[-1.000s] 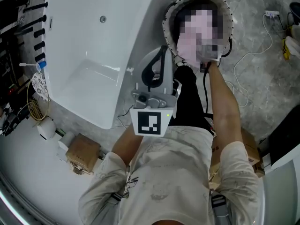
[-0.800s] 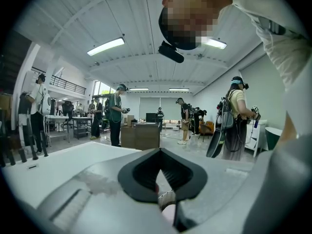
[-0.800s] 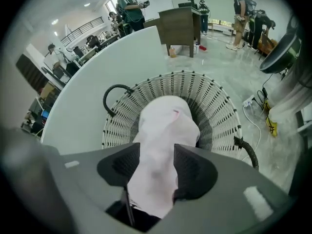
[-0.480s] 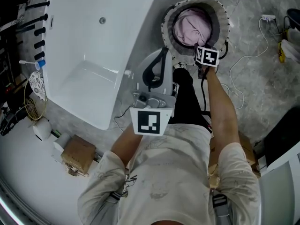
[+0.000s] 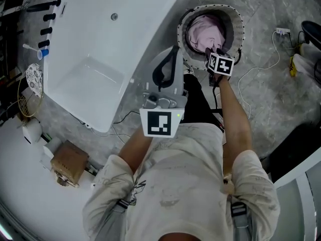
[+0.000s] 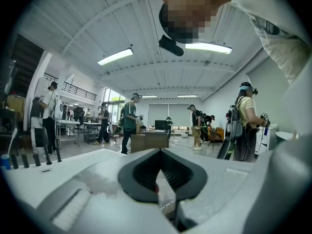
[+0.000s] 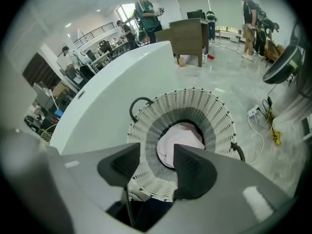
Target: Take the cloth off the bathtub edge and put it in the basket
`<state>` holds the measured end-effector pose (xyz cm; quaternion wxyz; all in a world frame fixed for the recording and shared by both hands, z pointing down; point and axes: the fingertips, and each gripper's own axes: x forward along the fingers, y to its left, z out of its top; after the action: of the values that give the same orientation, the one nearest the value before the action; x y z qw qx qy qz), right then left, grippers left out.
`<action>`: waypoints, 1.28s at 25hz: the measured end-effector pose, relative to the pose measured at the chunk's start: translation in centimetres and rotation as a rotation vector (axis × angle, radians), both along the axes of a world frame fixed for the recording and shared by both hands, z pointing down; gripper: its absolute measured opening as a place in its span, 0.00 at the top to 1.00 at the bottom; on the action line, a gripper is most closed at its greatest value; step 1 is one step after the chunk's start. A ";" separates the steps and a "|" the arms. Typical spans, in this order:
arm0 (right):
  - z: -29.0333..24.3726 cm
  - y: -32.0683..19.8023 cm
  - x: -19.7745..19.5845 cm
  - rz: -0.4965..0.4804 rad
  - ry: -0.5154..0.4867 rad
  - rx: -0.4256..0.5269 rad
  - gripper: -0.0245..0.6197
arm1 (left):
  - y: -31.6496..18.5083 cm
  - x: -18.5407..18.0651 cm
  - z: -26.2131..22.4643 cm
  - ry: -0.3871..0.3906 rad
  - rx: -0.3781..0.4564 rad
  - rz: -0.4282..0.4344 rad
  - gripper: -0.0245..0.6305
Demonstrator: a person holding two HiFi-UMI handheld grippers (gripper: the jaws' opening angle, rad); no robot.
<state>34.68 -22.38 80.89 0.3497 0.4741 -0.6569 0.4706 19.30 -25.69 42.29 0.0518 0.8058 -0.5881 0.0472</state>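
Risk: right gripper (image 7: 157,152), jaws just spread and empty (left gripper (image 6: 160,152) closed, empty), might snag crumpled pink cloth (image 7: 183,140) while leaving white slatted round basket (image 7: 195,104).

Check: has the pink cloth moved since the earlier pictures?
No. The pink cloth lies in the same spot inside the basket as half a second ago; the earliest picture masks it.
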 end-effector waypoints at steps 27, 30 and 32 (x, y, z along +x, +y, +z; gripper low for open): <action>-24.6 1.6 -29.1 -0.751 -0.242 0.534 0.62 | 16.9 -23.7 -8.8 -0.055 0.134 -0.660 0.96; -28.0 3.2 -33.1 -0.834 -0.302 0.594 0.62 | 20.0 -26.9 -9.5 -0.059 0.155 -0.765 0.96; -30.7 4.5 -36.0 -0.886 -0.357 0.636 0.62 | 22.0 -28.8 -10.2 -0.069 0.171 -0.826 0.96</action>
<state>-1.33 -17.87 50.16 0.2374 0.1486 -0.9510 0.1308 -9.54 -3.68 32.11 -0.0201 0.5019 -0.8647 0.0004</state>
